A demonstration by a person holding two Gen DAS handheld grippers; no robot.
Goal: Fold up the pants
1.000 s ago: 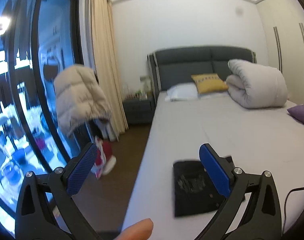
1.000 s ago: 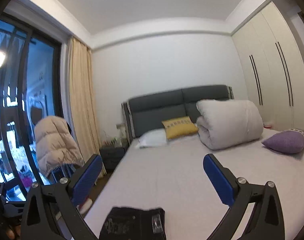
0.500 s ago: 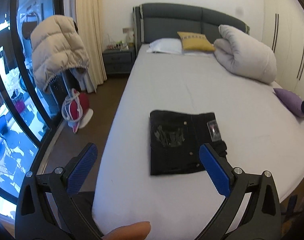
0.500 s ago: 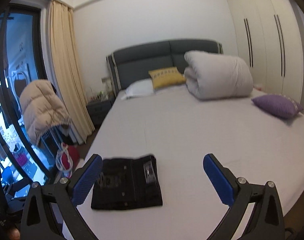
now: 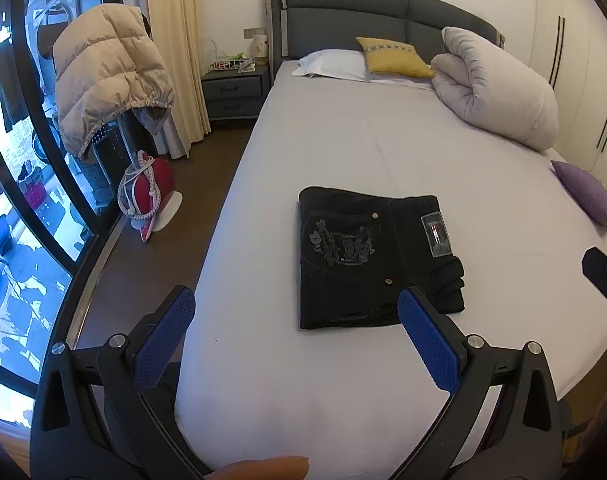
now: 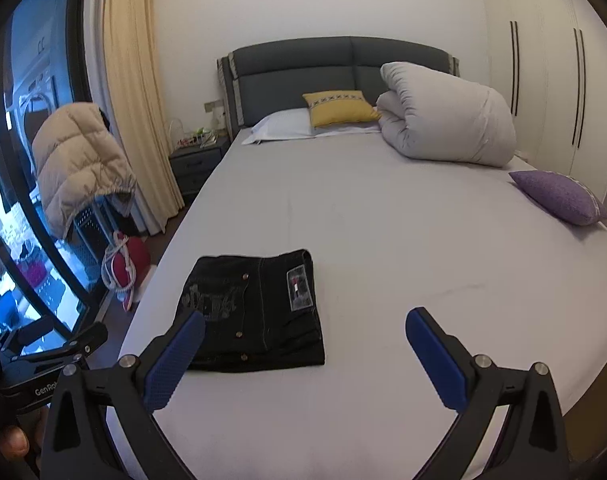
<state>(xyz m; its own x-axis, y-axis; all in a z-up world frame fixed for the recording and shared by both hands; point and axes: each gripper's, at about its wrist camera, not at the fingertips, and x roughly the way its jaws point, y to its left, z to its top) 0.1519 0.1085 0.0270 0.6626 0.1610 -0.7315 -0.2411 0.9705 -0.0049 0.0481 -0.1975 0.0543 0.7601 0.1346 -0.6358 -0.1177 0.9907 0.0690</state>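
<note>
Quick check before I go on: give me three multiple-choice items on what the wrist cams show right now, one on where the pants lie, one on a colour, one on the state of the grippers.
1. Where do the black pants lie?
A. On the floor by the window
B. On the bed, near its foot end on the window side
C. On top of the rolled duvet

2. What colour is the cushion at the bed's wardrobe-side edge?
A. Purple
B. Green
C. Red

3. What state are the left gripper and right gripper in?
A. Both shut on the pants
B. Left shut, right open
C. Both open, holding nothing

Answers:
1 B: the pants sit as a compact folded rectangle on the sheet, well short of the pillows.
2 A: it shows purple in both views.
3 C: each pair of blue pads stands wide apart with only bed between them.
</note>
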